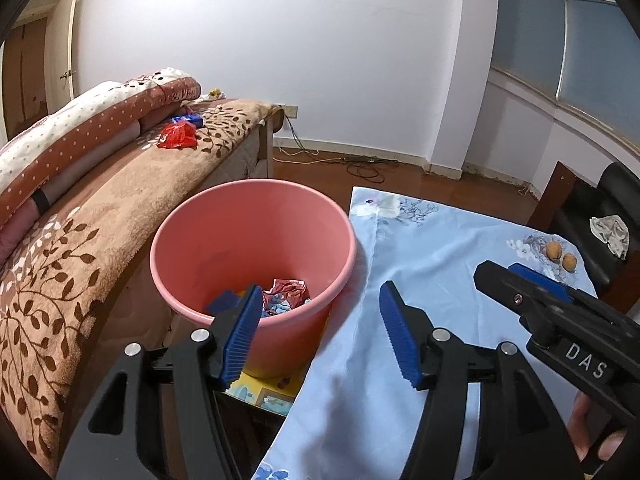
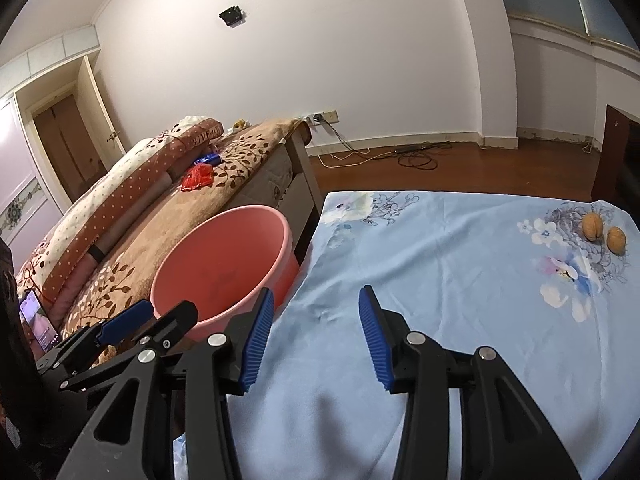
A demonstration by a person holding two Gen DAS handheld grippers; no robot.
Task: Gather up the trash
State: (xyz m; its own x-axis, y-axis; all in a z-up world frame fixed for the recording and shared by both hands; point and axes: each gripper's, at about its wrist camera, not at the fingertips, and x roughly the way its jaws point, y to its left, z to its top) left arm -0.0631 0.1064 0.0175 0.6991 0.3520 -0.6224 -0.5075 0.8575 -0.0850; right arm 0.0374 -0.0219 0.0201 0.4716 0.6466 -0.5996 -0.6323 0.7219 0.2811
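A pink bucket [image 1: 224, 240] stands between the bed and the table, with crumpled wrappers [image 1: 286, 294] lying at its bottom. My left gripper [image 1: 320, 300] is open and empty, straddling the bucket's near rim and the table's left edge. My right gripper [image 2: 316, 304] is open and empty too, over the blue floral tablecloth [image 2: 460, 280] just right of the bucket [image 2: 212, 260]. The left gripper's fingers [image 2: 128, 320] show at the lower left of the right wrist view. On the bed lie a red wrapper [image 1: 178, 136] and a blue one [image 1: 190, 119]. Two walnuts [image 2: 604, 232] sit at the table's far right.
A bed with a brown leaf-patterned blanket [image 1: 100, 240] and rolled bedding runs along the left. A dark chair [image 1: 592, 216] with a crumpled paper [image 1: 610, 234] stands past the table's right end. Cables [image 2: 404, 156] trail on the wooden floor. A lit phone [image 2: 38, 320] lies at the bed's near edge.
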